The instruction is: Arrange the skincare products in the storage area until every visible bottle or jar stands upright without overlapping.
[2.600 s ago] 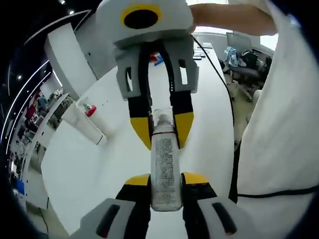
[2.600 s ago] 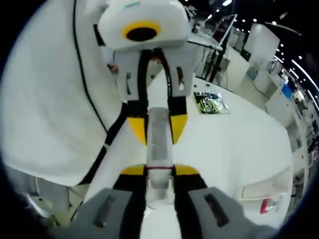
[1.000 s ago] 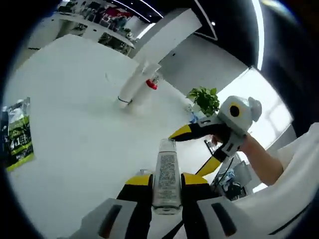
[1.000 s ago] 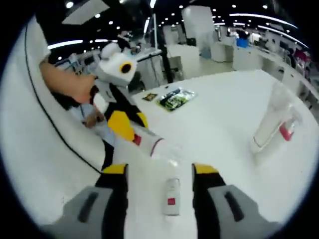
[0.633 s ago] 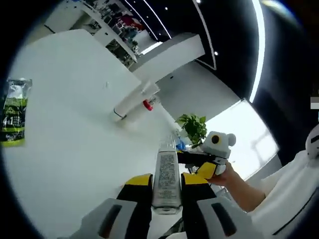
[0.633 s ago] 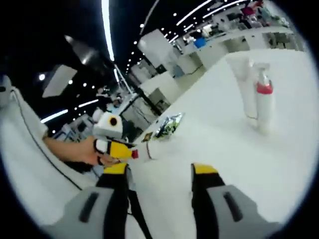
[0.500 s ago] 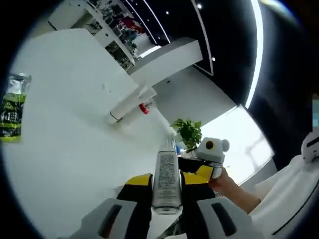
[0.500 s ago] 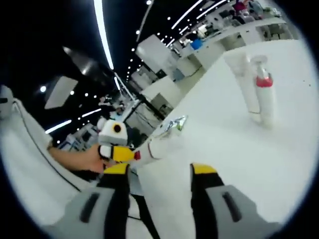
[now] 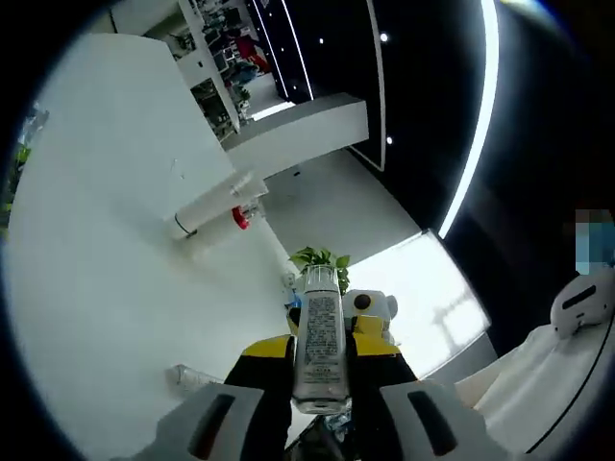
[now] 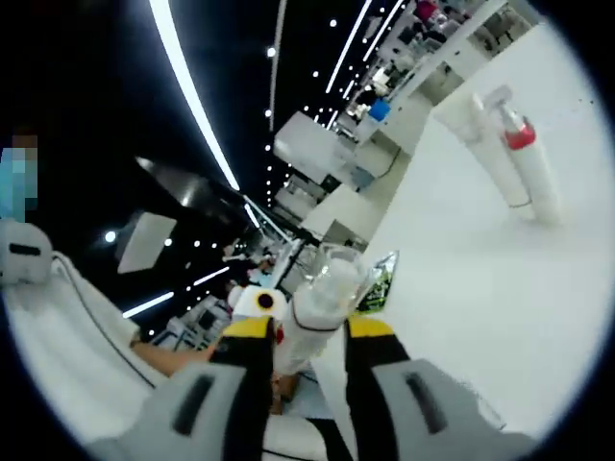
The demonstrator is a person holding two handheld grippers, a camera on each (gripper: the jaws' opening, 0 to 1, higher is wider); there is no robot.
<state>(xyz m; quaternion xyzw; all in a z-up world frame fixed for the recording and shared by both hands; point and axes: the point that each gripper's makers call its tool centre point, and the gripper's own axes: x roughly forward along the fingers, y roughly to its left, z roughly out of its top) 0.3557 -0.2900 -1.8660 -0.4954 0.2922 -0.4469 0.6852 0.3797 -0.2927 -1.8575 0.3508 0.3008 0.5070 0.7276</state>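
On the white table [image 9: 86,250] a tube [image 9: 207,205] stood touching a red-collared pump bottle [image 9: 233,219], well apart from the grippers. The left gripper [image 9: 320,357] was clamped on a clear bottle [image 9: 318,336]. The right gripper [image 10: 307,336] had closed on its other end [image 10: 322,298], with a green packet [image 10: 377,284] behind.
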